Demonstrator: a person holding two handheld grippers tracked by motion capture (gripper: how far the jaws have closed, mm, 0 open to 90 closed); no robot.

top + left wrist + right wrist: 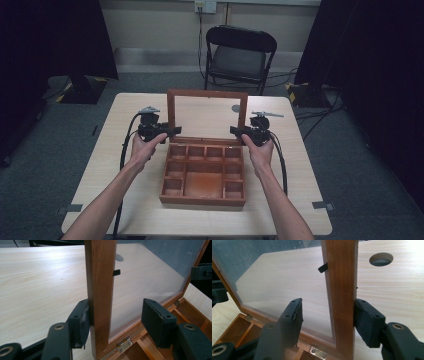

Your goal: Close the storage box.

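A wooden compartment box (202, 201) sits mid-table with its glass-paned lid (207, 94) standing upright. My left gripper (170, 131) straddles the lid's left frame post (100, 277). Its outer pad (81, 322) rests against the wood, while the inner pad (156, 317) stands off the glass. My right gripper (236, 131) straddles the right frame post (342, 277) the same way. There the outer pad (368, 320) lies against the wood and the inner pad (293, 317) is apart from the pane. Neither pair of jaws pinches the frame.
The box has several small empty compartments around a larger middle one. Brass hinges (123, 343) join lid and box. A round hole (381, 259) is in the light wooden table (125, 150) behind the lid. A black folding chair (239, 55) stands beyond the far edge.
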